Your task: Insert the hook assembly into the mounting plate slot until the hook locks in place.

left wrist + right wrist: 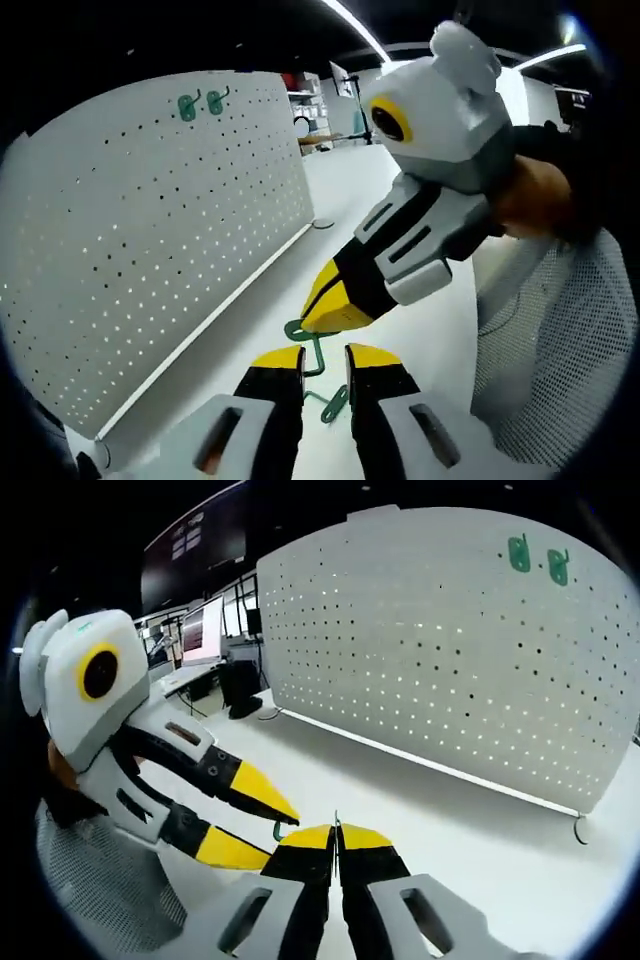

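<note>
Hook assembly (318, 372), green bent wire: sat low in the left gripper view, long axis running from its looped end under the right claw (335, 305) down and away between the jaws of the left claw (322, 358). Could not tell whether rested on the white worktop (340, 200) or hung just above it. Right claw clenched, apparently pinching the looped end; seen in the right gripper view with jaws pressed together (337, 837) and a sliver of green (277, 830) just beside the tips. Left claw released, jaws spread to either side of the wire without touching it, and so nearer the free end; appeared again in the right gripper view (280, 840), coming in from the left, gaping. Perforated mounting plate (150, 230) stood upright along the far side of the worktop, well apart from both claws, off to the left in the left gripper view and ahead to the right in the right gripper view (430, 650). Carried a pair of green hooks (187, 106) near its upper edge already. Judged bare worktop between claws and plate as open room for the carry; white mesh (560, 360) crowded the opposite side, close behind the right claw.
</note>
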`<state>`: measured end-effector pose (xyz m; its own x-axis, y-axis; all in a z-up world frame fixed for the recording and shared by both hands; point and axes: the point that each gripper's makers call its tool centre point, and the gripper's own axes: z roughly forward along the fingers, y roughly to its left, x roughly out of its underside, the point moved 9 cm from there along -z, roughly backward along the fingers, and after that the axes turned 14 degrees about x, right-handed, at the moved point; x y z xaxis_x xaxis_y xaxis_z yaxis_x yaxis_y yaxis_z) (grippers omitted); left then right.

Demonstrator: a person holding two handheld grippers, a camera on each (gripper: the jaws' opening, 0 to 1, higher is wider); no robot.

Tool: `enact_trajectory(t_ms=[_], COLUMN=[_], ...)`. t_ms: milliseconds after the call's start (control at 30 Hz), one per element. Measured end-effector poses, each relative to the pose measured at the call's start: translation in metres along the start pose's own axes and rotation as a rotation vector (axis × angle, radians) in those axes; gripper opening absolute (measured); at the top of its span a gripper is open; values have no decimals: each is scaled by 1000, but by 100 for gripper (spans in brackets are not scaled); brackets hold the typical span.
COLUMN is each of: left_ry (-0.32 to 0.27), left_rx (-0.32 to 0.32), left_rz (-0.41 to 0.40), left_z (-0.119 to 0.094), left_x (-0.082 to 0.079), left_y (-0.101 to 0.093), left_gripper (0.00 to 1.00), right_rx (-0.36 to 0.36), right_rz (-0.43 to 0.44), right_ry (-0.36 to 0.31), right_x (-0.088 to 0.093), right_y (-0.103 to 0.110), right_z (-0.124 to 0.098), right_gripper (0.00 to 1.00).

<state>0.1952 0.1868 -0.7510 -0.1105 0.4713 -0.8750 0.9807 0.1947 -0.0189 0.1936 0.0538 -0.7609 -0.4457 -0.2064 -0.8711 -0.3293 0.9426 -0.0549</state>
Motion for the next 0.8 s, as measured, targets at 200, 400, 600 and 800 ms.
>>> enact_trajectory(t_ms=[200, 400, 600, 800], left_ry=[-80, -110, -174, -283], left_rx=[-18, -50, -4, 57], left_rz=[-97, -169, -206, -271], left_z=[-22, -32, -30, -33], left_x=[7, 17, 17, 14], left_y=[17, 31, 29, 31], left_gripper=[18, 15, 14, 12], right_rx=[13, -38, -169, -253], right_rz=[22, 99, 166, 205], right_ry=[-8, -48, -132, -179], right_x=[-1, -5, -15, -21], right_y=[-4, -4, 5, 10], right_z=[-3, -7, -13, -18], right_gripper=[0, 0, 0, 0])
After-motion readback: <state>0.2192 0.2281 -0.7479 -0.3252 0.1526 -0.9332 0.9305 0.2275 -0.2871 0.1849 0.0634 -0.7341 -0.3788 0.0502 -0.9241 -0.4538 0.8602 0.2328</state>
